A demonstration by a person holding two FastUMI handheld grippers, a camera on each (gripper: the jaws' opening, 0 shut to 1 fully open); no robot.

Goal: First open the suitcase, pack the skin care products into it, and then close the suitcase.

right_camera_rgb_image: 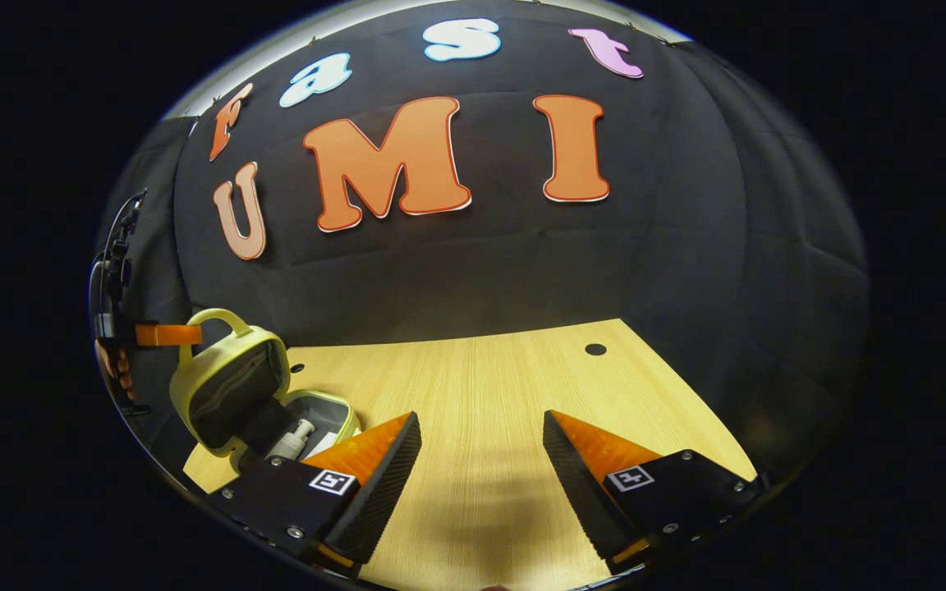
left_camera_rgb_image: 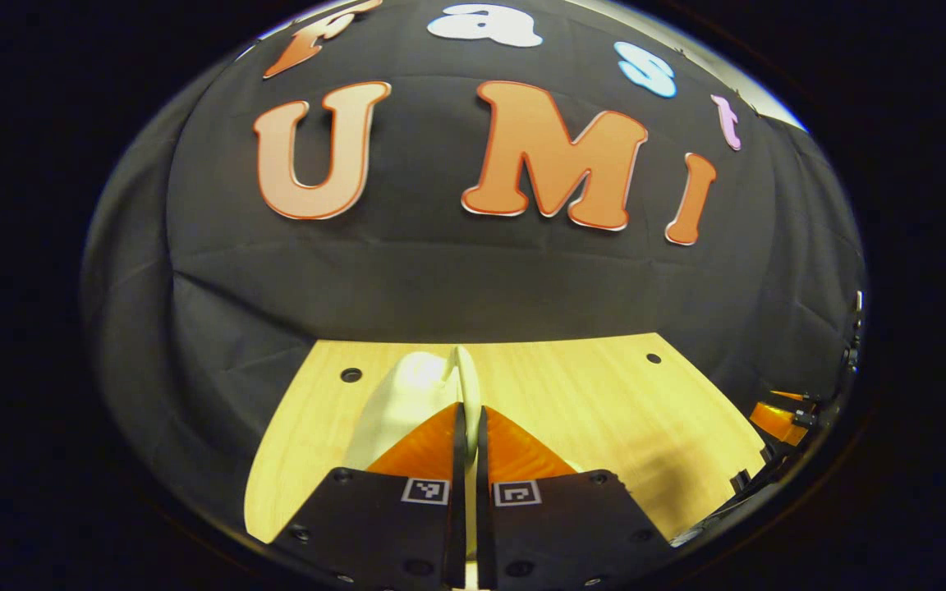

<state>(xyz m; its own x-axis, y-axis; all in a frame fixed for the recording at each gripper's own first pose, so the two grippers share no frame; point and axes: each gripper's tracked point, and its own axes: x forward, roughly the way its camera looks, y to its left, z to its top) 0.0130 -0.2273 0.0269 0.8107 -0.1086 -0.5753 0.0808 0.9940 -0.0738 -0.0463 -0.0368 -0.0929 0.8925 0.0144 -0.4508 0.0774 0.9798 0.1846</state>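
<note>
Pinched between the left gripper (left_camera_rgb_image: 467,427) fingers is the suitcase lid's (left_camera_rgb_image: 466,379) rim. Beside that small yellow suitcase (right_camera_rgb_image: 231,386), open on the worktop (right_camera_rgb_image: 481,394), the right gripper (right_camera_rgb_image: 481,451) waits spread and empty. A pump bottle (right_camera_rgb_image: 292,439) lies inside. Swing the lid down slowly, squarely over its base.

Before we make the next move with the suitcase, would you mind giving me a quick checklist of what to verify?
1. Suitcase open: ok. The lid stands up behind the base.
2. Product packed: ok. A pump bottle lies in the base.
3. Left tongs holding the lid: ok. They are closed on its thin edge.
4. Right tongs free: ok. They are open and empty above the table.
5. Other products waiting: cannot tell.
6. Bottle low enough for the lid to shut: cannot tell.
</note>
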